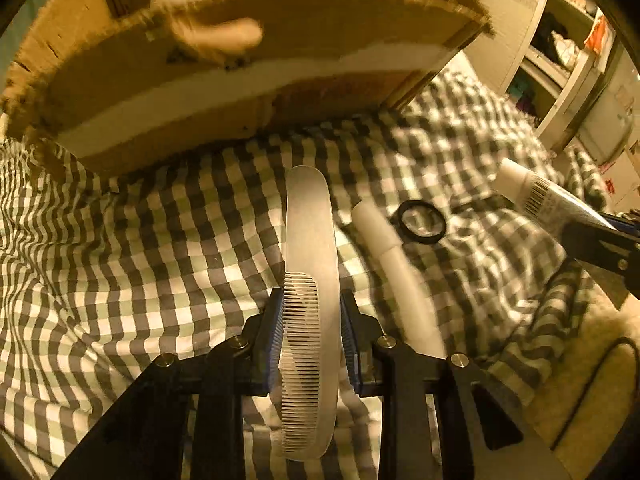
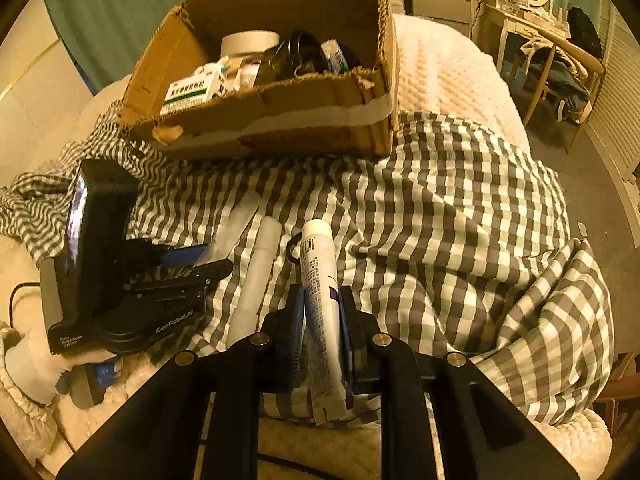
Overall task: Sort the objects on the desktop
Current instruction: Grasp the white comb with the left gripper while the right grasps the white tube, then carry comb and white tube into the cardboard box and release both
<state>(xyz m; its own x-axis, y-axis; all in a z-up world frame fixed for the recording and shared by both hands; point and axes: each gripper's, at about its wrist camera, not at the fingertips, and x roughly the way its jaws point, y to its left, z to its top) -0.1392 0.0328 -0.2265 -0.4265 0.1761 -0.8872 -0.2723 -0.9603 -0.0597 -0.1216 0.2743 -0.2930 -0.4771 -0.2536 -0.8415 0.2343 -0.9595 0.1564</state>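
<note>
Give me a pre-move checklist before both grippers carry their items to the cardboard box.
1. Left gripper around the comb: ok, comb sits between the pads.
2. Right gripper clamped on the tube: ok.
3. Tube lifted off the checked cloth: ok.
4. Comb lifted off the cloth: cannot tell.
5. Cardboard box open, with room: ok.
6. White cylinder and black ring remain on the cloth: not ok.

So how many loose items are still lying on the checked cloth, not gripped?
2: a white cylinder beside the comb, and a black ring just past it. The comb sits between the left hand-held gripper's fingers. Cloth folds could hide more.
</note>
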